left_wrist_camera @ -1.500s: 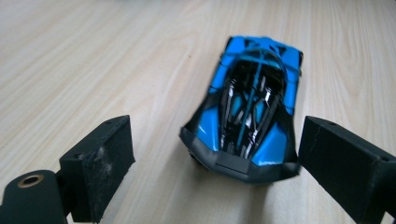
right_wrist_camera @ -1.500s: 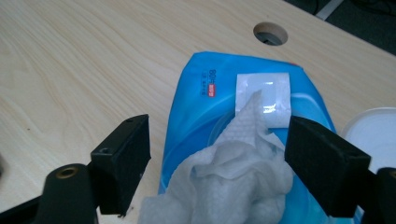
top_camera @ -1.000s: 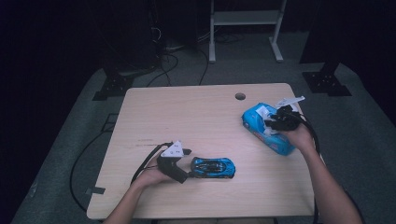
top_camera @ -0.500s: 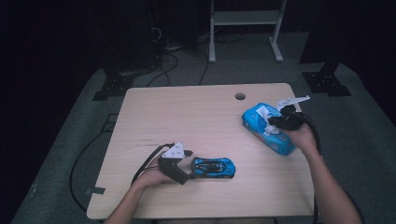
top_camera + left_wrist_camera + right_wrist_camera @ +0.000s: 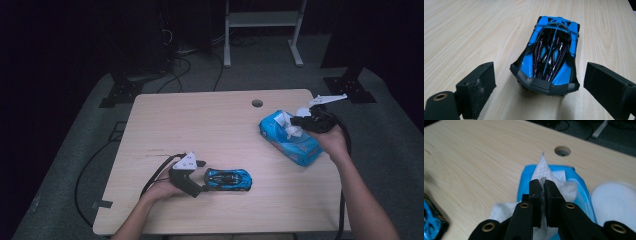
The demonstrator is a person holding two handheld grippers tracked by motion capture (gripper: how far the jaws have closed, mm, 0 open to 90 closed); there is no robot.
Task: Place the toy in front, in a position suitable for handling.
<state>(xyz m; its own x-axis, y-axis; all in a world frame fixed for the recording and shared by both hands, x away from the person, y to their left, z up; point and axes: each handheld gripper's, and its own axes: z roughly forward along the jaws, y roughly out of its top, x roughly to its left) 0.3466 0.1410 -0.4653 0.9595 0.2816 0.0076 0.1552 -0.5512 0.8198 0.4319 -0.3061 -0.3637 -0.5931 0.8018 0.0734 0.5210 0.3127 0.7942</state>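
A white tissue (image 5: 541,173) is now pinched from the blue pack (image 5: 290,139) by the just-closed right hand-held gripper (image 5: 300,121), while the left hand-held gripper (image 5: 200,176) is held wide around the toy car (image 5: 550,56), ready for wiping.

Blue tissue pack (image 5: 290,141) lying flat near table's right edge, white tissue (image 5: 549,180) pulled up from its opening

blue toy car (image 5: 550,53) on wooden table (image 5: 474,32), between open, untouching jaws

The pale wooden table (image 5: 210,125) lies bare across its left and far-middle stretch; the blue toy sports car (image 5: 227,179) blocks the near edge, the blue tissue pack (image 5: 290,140) the right edge.
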